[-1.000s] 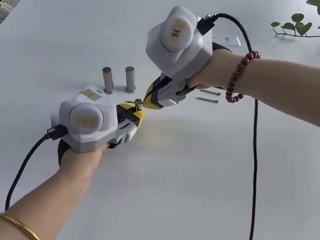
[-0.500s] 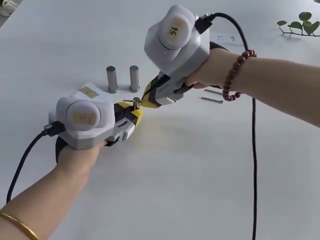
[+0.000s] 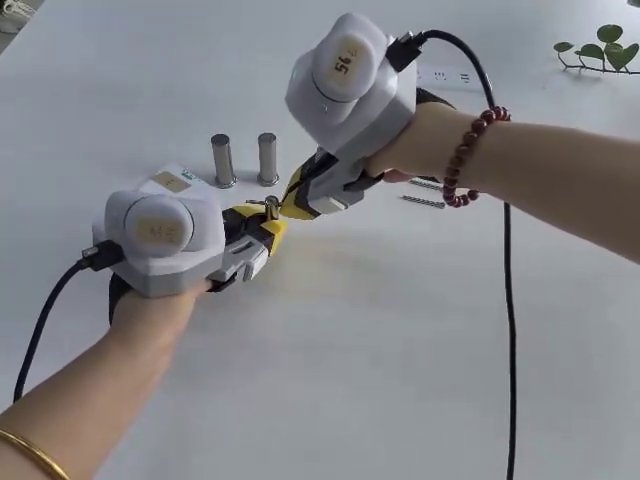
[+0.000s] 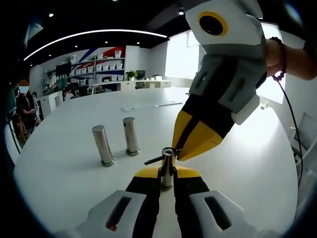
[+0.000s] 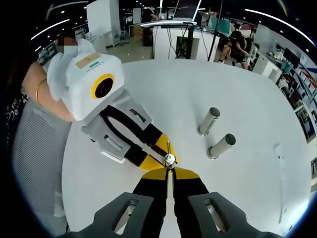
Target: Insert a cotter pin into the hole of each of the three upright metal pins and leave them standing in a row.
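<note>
With left gripper (image 4: 167, 179) shut tight on one metal pin (image 4: 167, 166), holds it upright, near the two standing pins (image 4: 102, 145) on the white table (image 3: 350, 380). With right gripper (image 5: 169, 174) closed, seems to pinch the cotter pin (image 4: 154, 160), poked through the hole and out the far side. Push straight and slow. Hold the metal pin still. Then stand it beside the other two.

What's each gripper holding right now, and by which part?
Left gripper: metal pin, gripped low on its shaft. Right gripper: cotter pin, pinched at its near end.
</note>
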{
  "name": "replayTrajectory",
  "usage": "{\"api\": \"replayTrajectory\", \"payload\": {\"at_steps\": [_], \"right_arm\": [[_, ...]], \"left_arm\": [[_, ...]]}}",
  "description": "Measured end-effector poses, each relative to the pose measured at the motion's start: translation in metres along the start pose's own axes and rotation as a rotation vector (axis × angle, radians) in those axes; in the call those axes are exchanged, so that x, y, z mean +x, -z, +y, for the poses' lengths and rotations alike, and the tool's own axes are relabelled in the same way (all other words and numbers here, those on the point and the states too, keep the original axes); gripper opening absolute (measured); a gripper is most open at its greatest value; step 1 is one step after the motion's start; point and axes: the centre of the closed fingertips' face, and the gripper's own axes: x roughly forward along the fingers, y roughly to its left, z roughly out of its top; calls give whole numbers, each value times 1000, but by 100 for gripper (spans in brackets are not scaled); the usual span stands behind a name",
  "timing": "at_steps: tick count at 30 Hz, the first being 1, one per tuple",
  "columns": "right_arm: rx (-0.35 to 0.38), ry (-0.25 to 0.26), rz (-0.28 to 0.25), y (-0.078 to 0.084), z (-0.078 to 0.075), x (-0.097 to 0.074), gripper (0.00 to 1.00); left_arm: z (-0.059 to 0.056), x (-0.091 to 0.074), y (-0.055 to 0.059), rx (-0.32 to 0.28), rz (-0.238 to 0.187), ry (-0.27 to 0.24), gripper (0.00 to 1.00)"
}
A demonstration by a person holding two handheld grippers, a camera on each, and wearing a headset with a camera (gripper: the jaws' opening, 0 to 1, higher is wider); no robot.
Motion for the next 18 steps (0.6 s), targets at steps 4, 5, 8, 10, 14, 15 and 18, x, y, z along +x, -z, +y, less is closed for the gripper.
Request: {"api": "replayTrajectory", "payload": {"at_steps": [4, 5, 8, 10, 14, 15, 18], "right_arm": [[0, 4, 1, 0, 0, 1, 0], [2, 6, 1, 0, 0, 1, 0], [2, 9, -1, 1, 0, 1, 0], [-1, 12, 2, 1, -1, 1, 1], [5, 13, -1, 2, -2, 0, 2], [5, 14, -2, 2, -2, 0, 2], [9, 13, -5, 2, -2, 0, 2]], "left_arm": [[1, 1, 0, -18, 0, 3, 8], [1, 1, 0, -21, -1, 4, 8], [1, 2, 0, -39, -2, 6, 8], [1, 2, 1, -44, -2, 8, 8], [0, 2, 1, -47, 1, 13, 9], [0, 2, 1, -46, 3, 14, 9], [-1, 1, 3, -45, 10, 17, 10]]}}
